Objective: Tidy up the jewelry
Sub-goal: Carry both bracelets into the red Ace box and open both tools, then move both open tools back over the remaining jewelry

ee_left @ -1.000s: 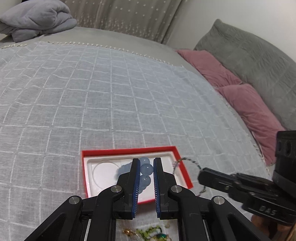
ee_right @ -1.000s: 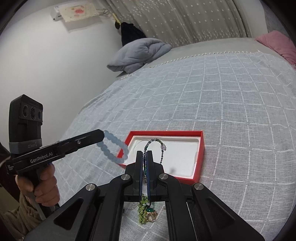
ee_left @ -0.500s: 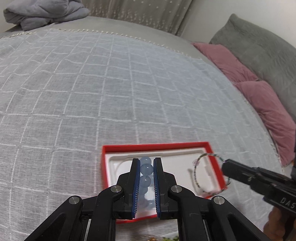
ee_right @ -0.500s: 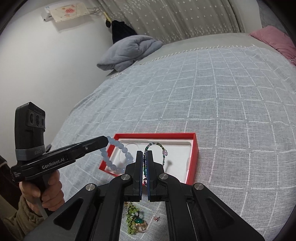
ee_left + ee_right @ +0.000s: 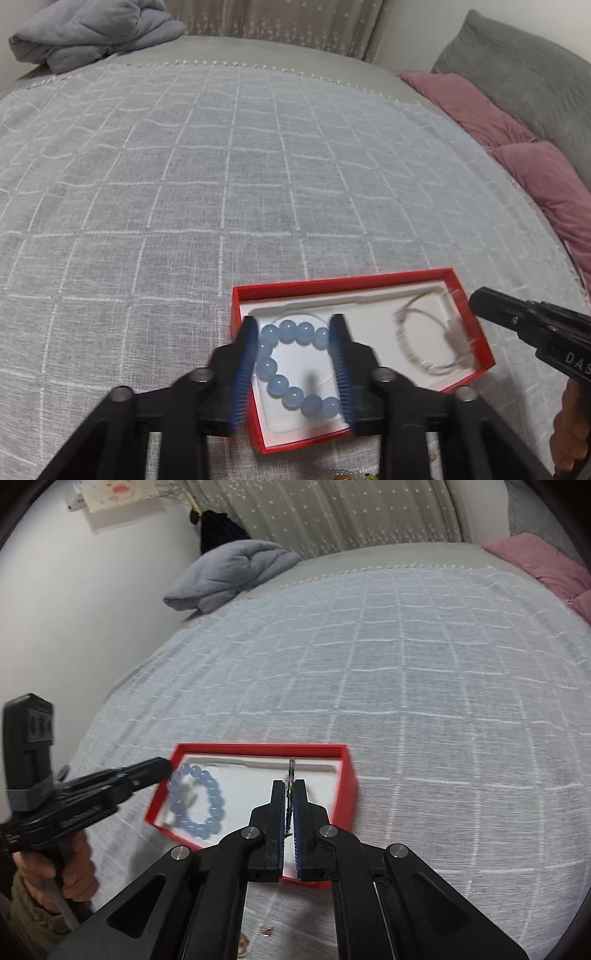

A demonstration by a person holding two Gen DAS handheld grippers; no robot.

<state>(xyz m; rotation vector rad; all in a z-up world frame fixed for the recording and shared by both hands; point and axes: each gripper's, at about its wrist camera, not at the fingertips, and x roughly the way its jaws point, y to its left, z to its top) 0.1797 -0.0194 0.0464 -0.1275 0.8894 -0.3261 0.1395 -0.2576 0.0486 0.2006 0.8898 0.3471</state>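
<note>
A red box (image 5: 343, 282) with a white insert lies on the grey checked bedspread. My left gripper (image 5: 293, 321) hangs over its left half, and its jaws are opening. The blue bead bracelet (image 5: 277, 384) lies flat on the insert between the spread fingers, no longer pinched. From the right wrist view the same blue bracelet (image 5: 212, 801) rests in the box (image 5: 258, 746) by the left gripper (image 5: 166, 766). My right gripper (image 5: 290, 783) is shut on a thin beaded bracelet (image 5: 291, 771). That thin bracelet (image 5: 402, 343) dangles, blurred, into the box's right half.
A folded grey blanket (image 5: 92, 33) sits at the far corner of the bed. Pink pillows (image 5: 480, 110) and a grey pillow (image 5: 524, 81) line the right side. Small loose jewelry (image 5: 266, 928) lies on the bedspread in front of the box. A hand (image 5: 70, 871) holds the left gripper's handle.
The left jaws have spread and the blue bracelet has dropped flat into the box. Both grippers have come lower over the box, and the thin bracelet now hangs inside its right half.
</note>
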